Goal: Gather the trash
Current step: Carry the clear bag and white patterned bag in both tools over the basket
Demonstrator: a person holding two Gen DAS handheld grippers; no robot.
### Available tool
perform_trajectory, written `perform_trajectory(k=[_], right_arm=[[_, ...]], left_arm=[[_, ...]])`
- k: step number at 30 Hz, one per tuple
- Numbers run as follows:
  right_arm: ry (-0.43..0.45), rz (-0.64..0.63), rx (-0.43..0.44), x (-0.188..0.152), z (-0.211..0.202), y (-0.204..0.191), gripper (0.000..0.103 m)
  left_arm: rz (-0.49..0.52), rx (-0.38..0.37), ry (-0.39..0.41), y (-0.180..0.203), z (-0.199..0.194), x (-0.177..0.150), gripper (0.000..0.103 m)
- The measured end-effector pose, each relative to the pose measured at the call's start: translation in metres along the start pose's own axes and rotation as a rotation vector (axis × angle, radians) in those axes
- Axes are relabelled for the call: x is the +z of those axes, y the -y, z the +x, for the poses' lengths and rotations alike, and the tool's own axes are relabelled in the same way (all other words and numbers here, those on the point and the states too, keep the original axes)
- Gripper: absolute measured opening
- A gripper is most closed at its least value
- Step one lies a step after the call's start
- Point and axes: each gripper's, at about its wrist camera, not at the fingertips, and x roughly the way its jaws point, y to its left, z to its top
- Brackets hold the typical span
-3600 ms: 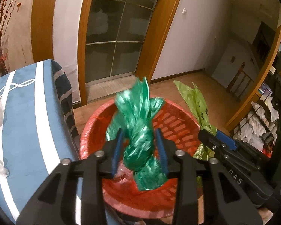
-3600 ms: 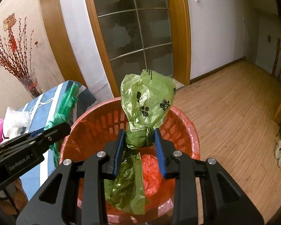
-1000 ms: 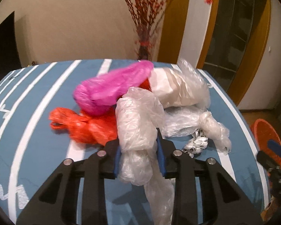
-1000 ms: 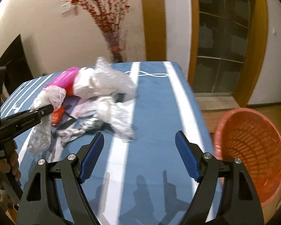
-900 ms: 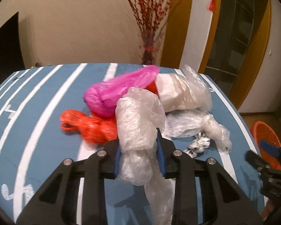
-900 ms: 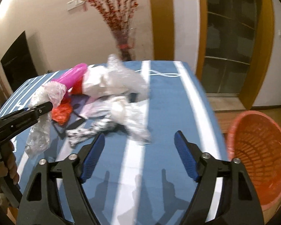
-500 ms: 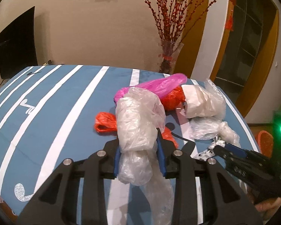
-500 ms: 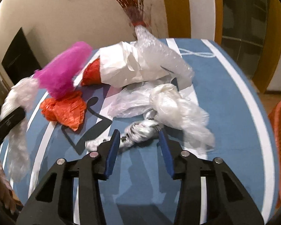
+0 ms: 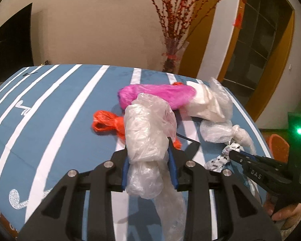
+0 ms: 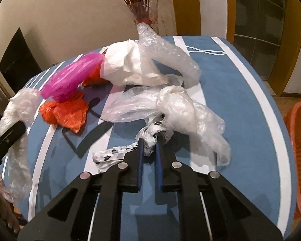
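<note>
Left gripper: clamped on clear plastic bag, held above blue striped tabletop. Right gripper: closed narrowly on spotted white bag, near centre of table. Pink bag, orange bag lie far left; orange basket right, beyond table edge.

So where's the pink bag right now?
The pink bag lies on the striped table, at the far end of the pile, between the orange bag and the white paper wad.
</note>
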Motion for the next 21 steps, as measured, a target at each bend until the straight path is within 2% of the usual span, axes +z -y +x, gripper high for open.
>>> perform_trajectory(k=[6,10,12,15,17,21], right_arm=[[-0.005,0.011,0.026,0.0,-0.02,0.012,0.01],[0.074,-0.028,0.06,0.019,-0.052,0.0,0.009],[0.08,-0.05,0.071,0.021,-0.059,-0.006,0.009],[0.098,-0.054,0.131,0.023,-0.074,-0.014,0.009],[0.123,-0.085,0.096,0.026,-0.08,-0.021,0.009],[0.131,-0.096,0.103,0.023,-0.085,-0.019,0.009]], left_arm=[[0.025,-0.04,-0.009,0.024,-0.004,-0.007,0.032],[0.032,-0.062,-0.001,0.039,-0.01,-0.007,0.032],[0.031,-0.066,0.005,0.042,-0.013,-0.006,0.032],[0.032,-0.066,0.017,0.045,-0.02,-0.007,0.032],[0.031,-0.06,0.02,0.044,-0.023,-0.006,0.032],[0.025,-0.063,0.028,0.044,-0.031,-0.007,0.032]])
